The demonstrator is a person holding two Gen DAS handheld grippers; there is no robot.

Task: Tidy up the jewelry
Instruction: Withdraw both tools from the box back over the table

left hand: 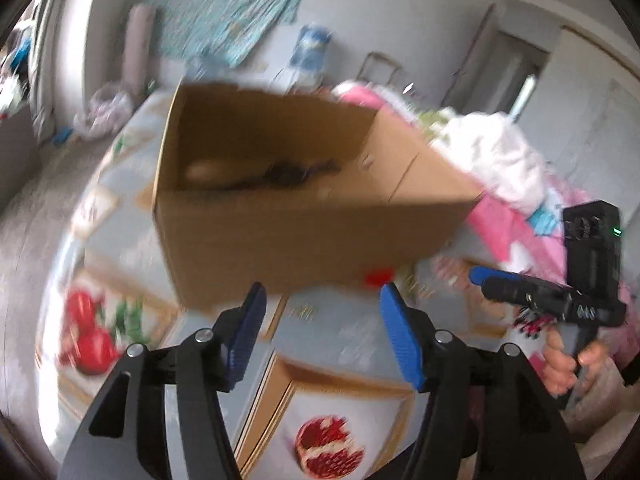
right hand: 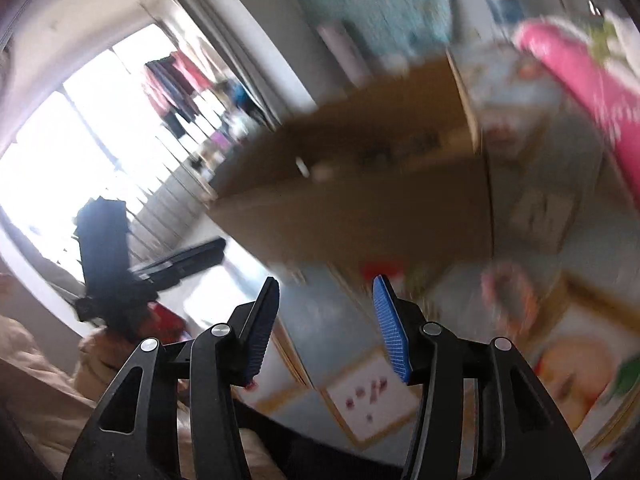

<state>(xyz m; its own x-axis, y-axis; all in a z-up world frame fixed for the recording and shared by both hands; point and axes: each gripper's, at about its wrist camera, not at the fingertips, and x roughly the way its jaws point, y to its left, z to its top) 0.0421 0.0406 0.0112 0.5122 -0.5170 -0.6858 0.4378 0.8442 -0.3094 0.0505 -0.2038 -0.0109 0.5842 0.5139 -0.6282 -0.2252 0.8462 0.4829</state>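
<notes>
An open cardboard box (left hand: 304,216) stands on the fruit-print tablecloth (left hand: 320,340); dark blurred jewelry (left hand: 288,172) and a pale oval item (left hand: 204,170) lie inside. It also shows, blurred, in the right wrist view (right hand: 380,200). My left gripper (left hand: 322,300) is open and empty just in front of the box. My right gripper (right hand: 326,292) is open and empty, also short of the box; it shows in the left wrist view (left hand: 480,278) at the right, hand-held. A small red item (left hand: 378,278) lies by the box's front corner.
Pink and white cloth (left hand: 492,168) is heaped behind and right of the box. The left gripper's body (right hand: 108,248) shows at left in the right wrist view, before a bright window (right hand: 72,160). Both views are motion-blurred.
</notes>
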